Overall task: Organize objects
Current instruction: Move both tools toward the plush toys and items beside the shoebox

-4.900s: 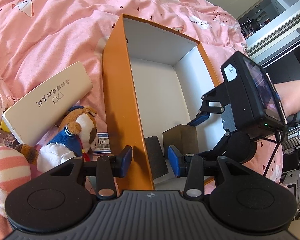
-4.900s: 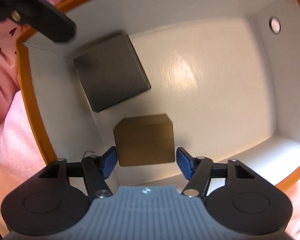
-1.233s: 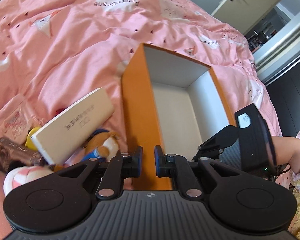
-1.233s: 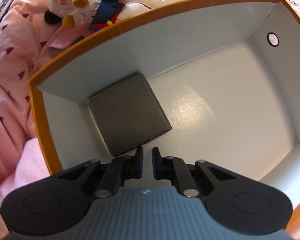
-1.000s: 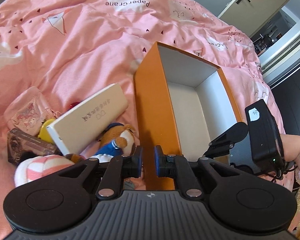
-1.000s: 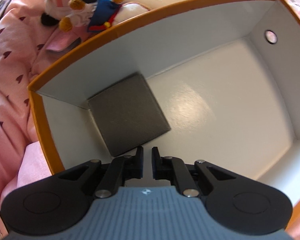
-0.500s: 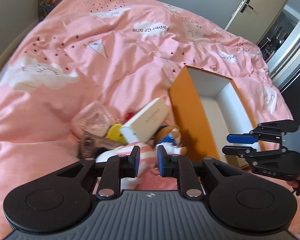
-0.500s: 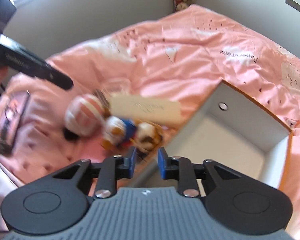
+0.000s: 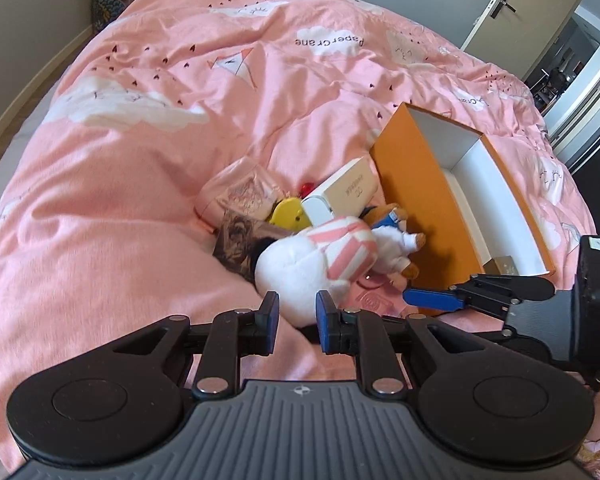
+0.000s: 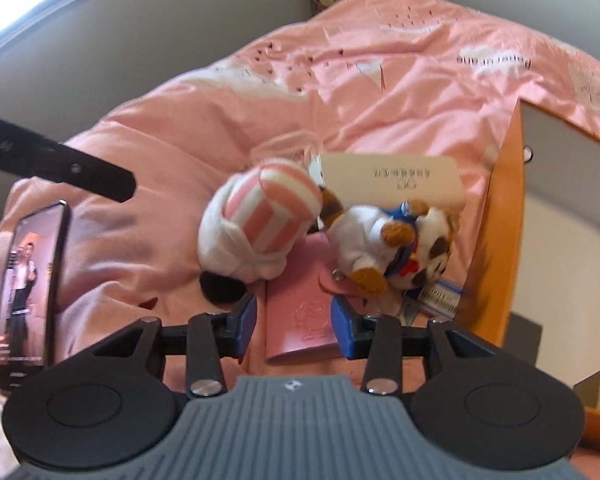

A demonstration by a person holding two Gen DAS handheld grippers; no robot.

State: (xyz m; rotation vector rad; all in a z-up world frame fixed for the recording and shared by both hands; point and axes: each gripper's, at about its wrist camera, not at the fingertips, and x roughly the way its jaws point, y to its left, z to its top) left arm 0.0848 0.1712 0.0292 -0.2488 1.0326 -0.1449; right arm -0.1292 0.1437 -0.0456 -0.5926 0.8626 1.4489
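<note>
Left hand-held gripper [image 9: 297,317]: jaws slightly apart, nothing between the pads; its jaws have just been opening by a little. It hangs above the bed, the blue pads [image 9: 271,312] framing the near edge of a white plush toy with pink stripes [image 9: 320,260] without touching it.

Right hand-held gripper [image 10: 294,322]: jaws moderately apart and just been opening wider; empty. In its own view the pads frame a pink wallet [image 10: 300,320] lying flat on the duvet below, no contact visible. In the left view this gripper [image 9: 436,298] reaches in from the right, near the orange box's near corner.

Striped plush toy: lies on the pink duvet [image 9: 140,160], closest item of the heap, partly over the wallet.

Small plush dog in white and blue clothes [image 10: 396,248]: just beside the striped toy, between it and the orange box, lying on the wallet's far end.

Small printed card with blue edging [image 10: 440,294]: beside the dog, against the box wall.

Cream rectangular carton with printed characters [image 10: 392,180]: behind both toys, one end against the box.

Yellow item [image 9: 290,216], dark printed packet [image 9: 236,244], pale pink pouch [image 9: 240,192]: left part of the heap, touching one another; details unclear.

Orange box, white inside [image 9: 416,184]: open, on the duvet right of the heap. A tan carton [image 9: 504,265] sits in its near end.

Phone [image 10: 28,280]: lit screen, at the left edge of the right view.

Door [image 9: 528,0]: far right, behind the bed.
</note>
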